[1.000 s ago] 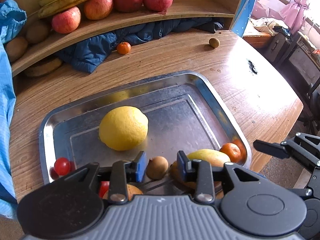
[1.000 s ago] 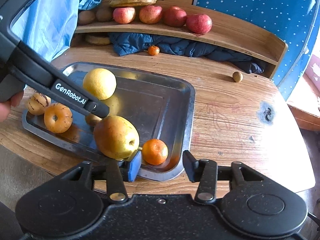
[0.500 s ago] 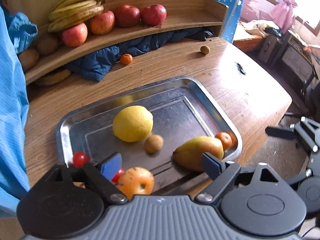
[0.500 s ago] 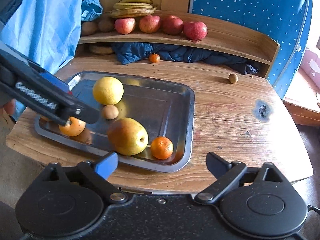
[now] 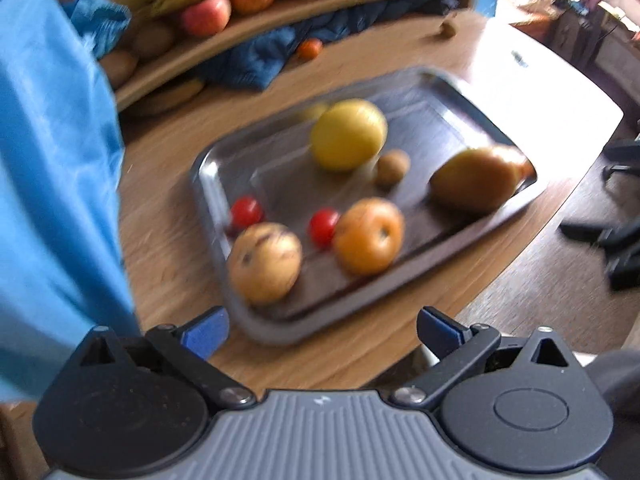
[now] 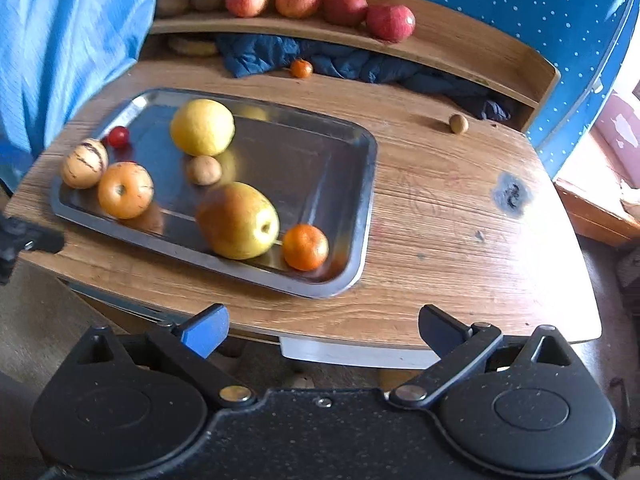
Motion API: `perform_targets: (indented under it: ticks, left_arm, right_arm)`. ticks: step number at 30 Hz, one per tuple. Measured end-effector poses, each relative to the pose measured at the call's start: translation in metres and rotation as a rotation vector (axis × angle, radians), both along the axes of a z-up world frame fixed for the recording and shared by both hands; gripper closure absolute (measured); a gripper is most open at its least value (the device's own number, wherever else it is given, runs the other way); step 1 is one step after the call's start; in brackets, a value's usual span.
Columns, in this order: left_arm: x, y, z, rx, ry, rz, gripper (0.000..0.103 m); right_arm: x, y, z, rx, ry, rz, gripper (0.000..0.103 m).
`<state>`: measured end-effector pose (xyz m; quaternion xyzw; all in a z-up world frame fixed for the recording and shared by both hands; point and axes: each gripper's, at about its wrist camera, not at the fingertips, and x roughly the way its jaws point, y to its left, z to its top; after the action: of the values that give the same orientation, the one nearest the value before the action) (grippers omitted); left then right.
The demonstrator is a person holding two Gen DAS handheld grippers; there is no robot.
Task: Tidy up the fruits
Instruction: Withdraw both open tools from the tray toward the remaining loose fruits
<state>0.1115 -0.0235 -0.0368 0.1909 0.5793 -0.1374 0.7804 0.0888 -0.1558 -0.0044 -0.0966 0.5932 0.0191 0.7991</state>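
Since a second ago both grippers have let go and pulled back from the tray (image 6: 366, 184): the left gripper (image 5: 320, 330), which then had its fingers close around the small brown fruit (image 6: 203, 170), now hangs over the near edge of the table (image 6: 460, 208) with its jaws spread wide and nothing between them, and its jaws have just been opening. The right gripper (image 6: 322, 328) has likewise just been opening; its jaws stand wide apart with nothing between them, off the table's front edge. It no longer sits against the pear (image 6: 238, 220).

The pear lies on its side in the tray's near right part, its long axis running roughly along the tray's length, with the dimpled end turned toward the tangerine (image 6: 305, 247), which lies just beside it in the near right corner. The lemon (image 6: 202, 127) sits toward the far side, with the small brown fruit just in front of it. At the left end are the orange persimmon (image 6: 125, 190), the striped pale melon (image 6: 84, 163) and a cherry tomato (image 6: 119, 136); the left wrist view, which is blurred, shows a second tomato (image 5: 323, 227) beside the persimmon.

Both grippers point steeply down. The tip of the left gripper shows as a dark shape at the left edge of the right wrist view.
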Motion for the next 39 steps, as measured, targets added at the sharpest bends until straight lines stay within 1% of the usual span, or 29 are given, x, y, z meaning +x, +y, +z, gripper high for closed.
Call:
perform_targets:
  ticks: [2,6,9,12,17,24,28,31,39]
  left_arm:
    - [-0.003,0.007,-0.003,0.017,0.012,0.023,0.001]
    - [-0.002,0.019,-0.004,0.011,0.028,0.077,0.001]
    - [0.004,0.025,-0.001,0.013,0.036,0.129,0.001]
    - [0.014,0.026,0.004,0.006,0.046,0.160,0.001]
    - [0.035,0.018,0.008,0.009,0.035,0.184,0.001]
    - [0.064,0.005,0.024,-0.004,-0.012,0.212,0.001]
    - [0.084,-0.004,0.031,-0.029,-0.044,0.240,0.001]
    - [0.102,-0.014,0.032,-0.063,-0.063,0.270,0.001]
    - [0.143,-0.046,0.019,-0.149,-0.070,0.323,0.001]
  right_arm:
    - [0.003,-0.003,0.000,-0.010,0.006,-0.003,0.002]
    - [0.010,-0.007,-0.002,-0.020,0.004,-0.013,0.001]
    - [0.017,-0.011,-0.001,0.005,-0.005,-0.013,0.001]
    - [0.025,-0.014,0.000,0.040,-0.024,-0.004,0.001]
    - [0.045,-0.019,-0.003,0.074,-0.035,0.039,0.001]
    - [0.077,-0.032,0.002,0.107,-0.088,0.094,0.001]
    - [0.091,-0.042,0.002,0.119,-0.110,0.100,0.001]
    - [0.097,-0.049,-0.002,0.115,-0.116,0.105,0.001]
    - [0.109,-0.071,-0.005,0.108,-0.122,0.108,0.001]
